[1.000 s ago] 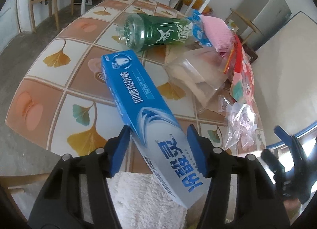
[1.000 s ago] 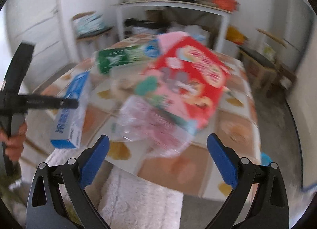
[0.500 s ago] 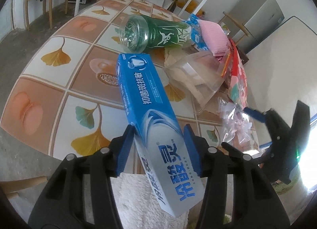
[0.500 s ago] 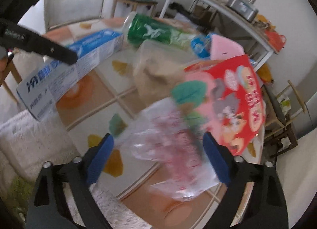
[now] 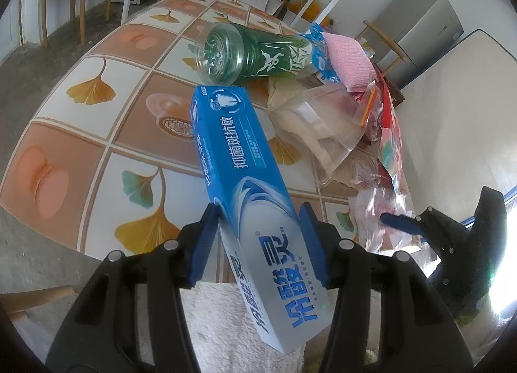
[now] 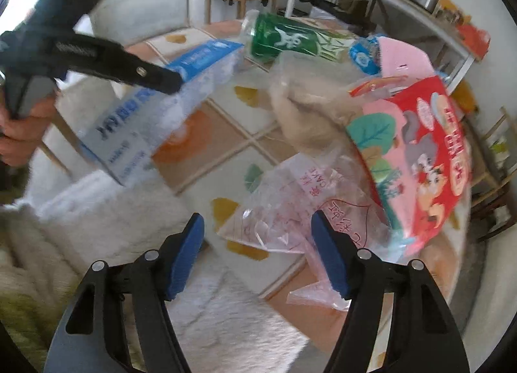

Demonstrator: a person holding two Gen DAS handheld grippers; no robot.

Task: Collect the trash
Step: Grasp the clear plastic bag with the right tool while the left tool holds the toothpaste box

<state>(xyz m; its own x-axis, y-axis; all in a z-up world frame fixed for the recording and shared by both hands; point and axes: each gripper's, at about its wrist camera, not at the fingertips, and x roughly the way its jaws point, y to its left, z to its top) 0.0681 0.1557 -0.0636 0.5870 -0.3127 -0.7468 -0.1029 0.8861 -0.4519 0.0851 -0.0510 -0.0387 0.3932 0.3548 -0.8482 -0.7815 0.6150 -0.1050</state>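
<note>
1. Left wrist view: since the earlier frame the right tongs (image 5: 400,222) have come closer to the clear plastic bag (image 5: 383,211). The left tongs (image 5: 258,240) grip the toothpaste box (image 5: 245,166), a light and stiff box, above the desk (image 5: 97,134).
2. Right wrist view: the right tongs (image 6: 258,253) are open around the bag's near edge (image 6: 284,211), beside the red snack bag (image 6: 420,160). The bag looks thin and slippery; better to pinch a bunched fold.

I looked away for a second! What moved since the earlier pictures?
The right claw came in toward the crinkly clear bag at the table edge and narrowed, but it is open and not yet gripping. The left claw kept hold of the blue toothpaste box. The green bottle and red packet stayed put.
</note>
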